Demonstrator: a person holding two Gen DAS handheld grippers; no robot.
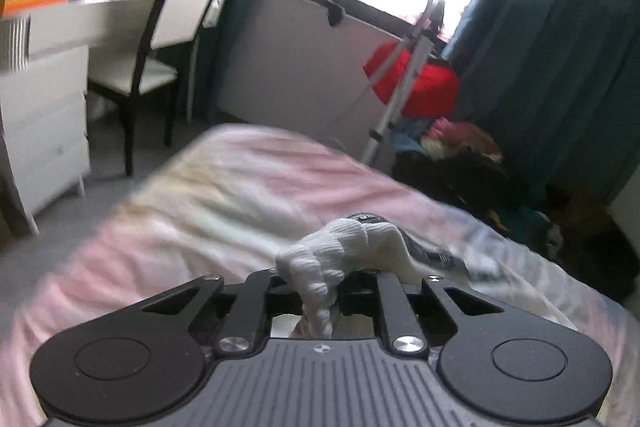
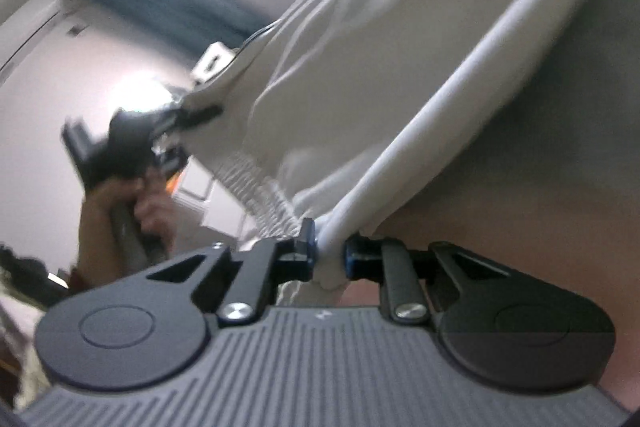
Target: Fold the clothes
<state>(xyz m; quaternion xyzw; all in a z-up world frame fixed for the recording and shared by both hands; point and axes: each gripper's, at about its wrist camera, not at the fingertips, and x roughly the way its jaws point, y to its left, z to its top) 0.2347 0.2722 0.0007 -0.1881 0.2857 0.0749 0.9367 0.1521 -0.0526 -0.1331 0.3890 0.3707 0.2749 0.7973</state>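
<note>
A white garment [image 2: 360, 67] with a ribbed band and a thick rolled hem hangs stretched between both grippers. In the right wrist view my right gripper [image 2: 331, 255] is shut on that hem, which runs up and to the right from the jaws. Farther left, the left gripper [image 2: 192, 115] pinches another edge of the same cloth, with a person's hand [image 2: 124, 203] on its handle. In the left wrist view my left gripper [image 1: 320, 287] is shut on a bunched ribbed white part of the garment [image 1: 344, 243], above a bed [image 1: 192, 211] with a pink and white sheet.
Beyond the bed's far end stand a white chair [image 1: 160, 39] and a white desk with drawers [image 1: 44, 115]. A tripod [image 1: 400, 79], a red bundle [image 1: 428, 87] and a pile of clothes [image 1: 460, 143] sit under the window by teal curtains [image 1: 552, 47].
</note>
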